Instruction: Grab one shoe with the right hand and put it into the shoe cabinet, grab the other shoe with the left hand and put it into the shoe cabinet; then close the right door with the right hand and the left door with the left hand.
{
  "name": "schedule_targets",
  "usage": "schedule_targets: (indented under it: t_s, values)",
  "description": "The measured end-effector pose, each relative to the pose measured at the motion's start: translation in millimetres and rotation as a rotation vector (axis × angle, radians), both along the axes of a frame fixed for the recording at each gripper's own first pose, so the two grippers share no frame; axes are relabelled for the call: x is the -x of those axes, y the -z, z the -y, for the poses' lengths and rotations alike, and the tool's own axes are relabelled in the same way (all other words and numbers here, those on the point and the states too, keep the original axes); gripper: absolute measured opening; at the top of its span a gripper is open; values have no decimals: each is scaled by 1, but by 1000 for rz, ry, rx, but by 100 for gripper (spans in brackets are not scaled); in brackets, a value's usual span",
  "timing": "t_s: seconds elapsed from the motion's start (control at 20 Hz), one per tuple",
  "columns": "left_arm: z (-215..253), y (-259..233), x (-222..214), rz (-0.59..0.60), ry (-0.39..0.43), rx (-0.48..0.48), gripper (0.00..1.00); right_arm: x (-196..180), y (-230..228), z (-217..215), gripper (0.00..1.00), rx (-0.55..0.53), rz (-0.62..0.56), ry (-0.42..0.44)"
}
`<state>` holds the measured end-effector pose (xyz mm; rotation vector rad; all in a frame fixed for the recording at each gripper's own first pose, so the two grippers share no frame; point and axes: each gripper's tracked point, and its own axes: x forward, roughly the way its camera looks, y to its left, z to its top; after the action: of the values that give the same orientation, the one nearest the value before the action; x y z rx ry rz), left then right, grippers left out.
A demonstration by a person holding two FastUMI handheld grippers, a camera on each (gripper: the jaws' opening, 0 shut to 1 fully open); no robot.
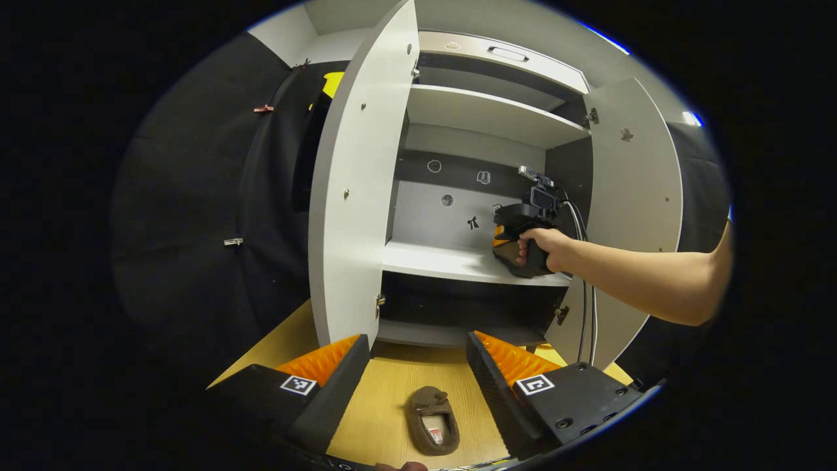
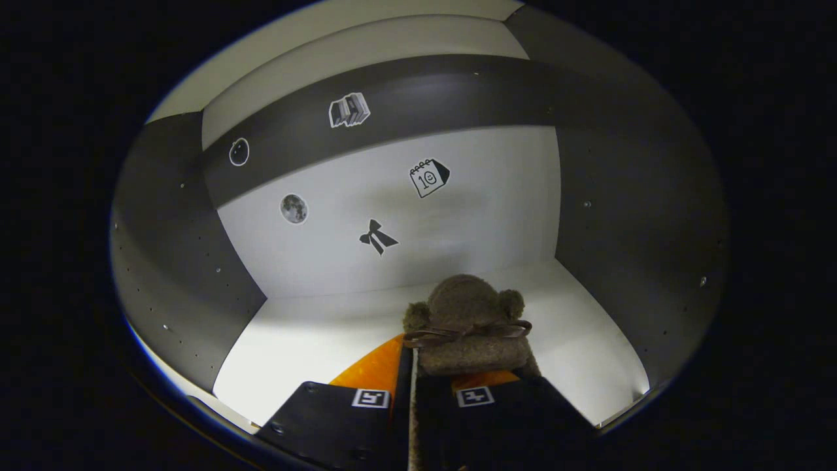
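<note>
1. Left door (image 1: 356, 190) of the shoe cabinet (image 1: 497, 104) is swung wide open, edge toward the camera; the booth's black cloth hangs behind it.
2. Left gripper (image 1: 418, 373) hovers low in front of the cabinet, jaws spread wide, nothing between them.
3. Second slipper (image 1: 433, 420), brown and fuzzy, lies on the wooden floor (image 1: 392, 392) between and just beyond the left gripper's fingers, opening up, untouched.
4. Middle shelf (image 1: 451, 261) is white, lit, with small stickers on the back wall.
5. Right gripper (image 2: 413, 386) reaches into that shelf. In the left gripper view the person's hand (image 1: 546, 248) grips its handle at the shelf's right end, cable trailing down.
6. In the right gripper view its jaws sit close together, clamped on the first slipper (image 2: 467, 324) at the heel end, toe pointing at the back wall. The slipper is over the shelf; whether its sole is fully resting there I can't tell.
7. Right door (image 1: 637, 190) stands open beyond the forearm.
8. Step, as I judge it: placing shoe one, at or near release.
9. Next move likely needs the right jaws to open and back straight out without dragging the slipper. Then the left gripper drops onto the floor slipper.
</note>
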<state>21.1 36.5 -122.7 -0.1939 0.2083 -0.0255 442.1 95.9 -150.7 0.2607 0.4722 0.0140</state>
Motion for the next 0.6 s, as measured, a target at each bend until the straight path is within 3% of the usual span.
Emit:
schedule_targets:
  t_s: [0.15, 0.4, 0.5, 0.6]
  values:
    - [2, -4, 2, 8, 10, -6, 95, 8, -6, -3, 31, -47, -23, -8]
    - [6, -15, 5, 36, 21, 2, 95, 44, -22, -13, 77, -32, -33, -70]
    - [8, -18, 7, 47, 24, 1, 95, 60, -32, -12, 90, -3, -2, -79]
    - [8, -18, 9, 48, 24, -7, 95, 74, -44, -10, 93, 12, 44, -76]
